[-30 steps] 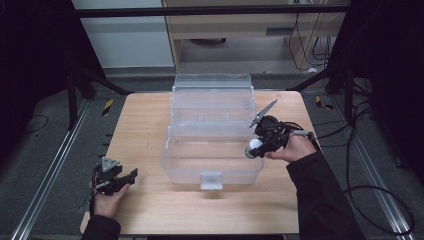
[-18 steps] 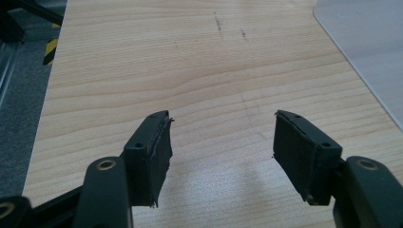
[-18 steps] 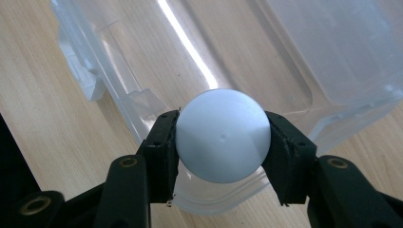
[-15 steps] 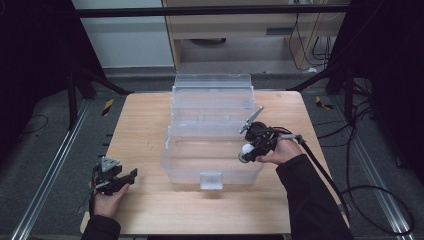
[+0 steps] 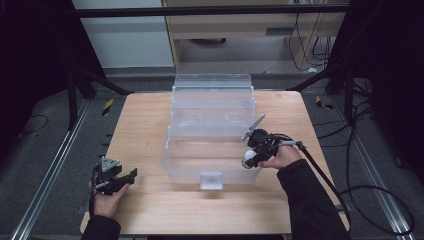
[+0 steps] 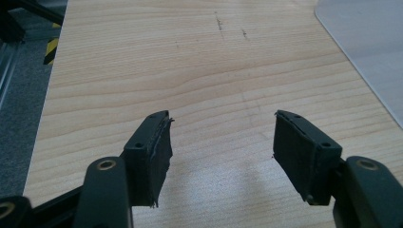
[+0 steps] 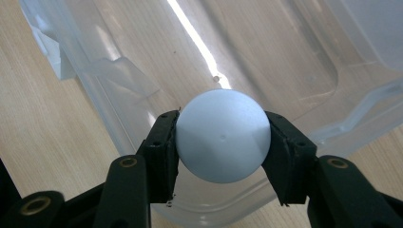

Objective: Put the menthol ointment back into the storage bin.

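Pinched between the right gripper fingers above the clear bin, the white ball may bounce out if dropped high; left gripper fingers gape empty.

Count: 1 counter, wood top. 1 clear plastic bin, with 1 clear lid standing up at its far edge and 1 latch tab on its near wall. 1 white ball, pinched between the jaws of the right hand-held gripper. 2 hand-held grippers total: the right one and the left hand-held gripper, jaws apart with nothing between them. 2 hands, one per gripper.
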Demonstrator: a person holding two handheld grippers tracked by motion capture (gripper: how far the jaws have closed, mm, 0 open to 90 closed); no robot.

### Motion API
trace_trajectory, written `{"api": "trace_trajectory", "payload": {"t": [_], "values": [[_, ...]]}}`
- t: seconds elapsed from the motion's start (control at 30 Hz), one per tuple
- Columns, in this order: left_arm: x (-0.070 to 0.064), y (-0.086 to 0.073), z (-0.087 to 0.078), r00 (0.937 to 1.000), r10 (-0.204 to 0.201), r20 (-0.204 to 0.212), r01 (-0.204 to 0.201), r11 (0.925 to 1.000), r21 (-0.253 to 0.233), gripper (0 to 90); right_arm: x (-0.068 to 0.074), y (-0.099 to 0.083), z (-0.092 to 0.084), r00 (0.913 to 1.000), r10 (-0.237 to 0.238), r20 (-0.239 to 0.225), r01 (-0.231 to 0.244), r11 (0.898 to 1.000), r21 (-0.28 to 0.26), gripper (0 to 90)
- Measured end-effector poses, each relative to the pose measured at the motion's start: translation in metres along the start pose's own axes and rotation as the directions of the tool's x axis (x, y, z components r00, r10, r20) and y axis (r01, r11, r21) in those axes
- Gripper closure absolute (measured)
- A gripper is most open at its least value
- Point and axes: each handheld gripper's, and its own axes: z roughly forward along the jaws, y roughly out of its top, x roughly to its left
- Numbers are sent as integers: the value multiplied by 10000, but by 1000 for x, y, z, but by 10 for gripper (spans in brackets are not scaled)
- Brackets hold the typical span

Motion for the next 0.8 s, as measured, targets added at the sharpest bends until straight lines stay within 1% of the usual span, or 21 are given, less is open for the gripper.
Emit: {"api": "trace_trajectory", "payload": {"t": [0.03, 0.1, 0.33, 0.47, 0.53, 0.6, 0.8], "values": [[0, 0, 0, 10000, -1, -4, 1, 10000, -7, 375, -1, -1, 2, 10000, -60, -19, 60, 10000, 24, 503], [0, 0, 0, 10000, -2, -6, 2, 10000, -5, 375, -1, -2, 3, 10000, 24, -23, -24, 10000, 75, 502], [0, 0, 0, 10000, -7, -12, 7, 10000, 2, 375, -1, -6, 9, 9999, -35, -131, 36, 9999, 118, 502], [0, 0, 0, 10000, -6, -12, 6, 10000, 1, 375, -1, -7, 11, 9998, -141, -147, 142, 9999, 85, 502], [0, 0, 0, 10000, -11, -13, 11, 10000, 6, 375, 0, -7, 12, 9998, -91, -202, 93, 9999, 97, 502], [0, 0, 0, 10000, -7, -19, 7, 10000, 3, 375, 0, -7, 13, 9996, -196, -203, 199, 9997, 122, 502], [0, 0, 0, 10000, -12, -16, 12, 10000, 8, 376, 1, -7, 15, 9996, -146, -226, 151, 9997, 212, 501]]}}
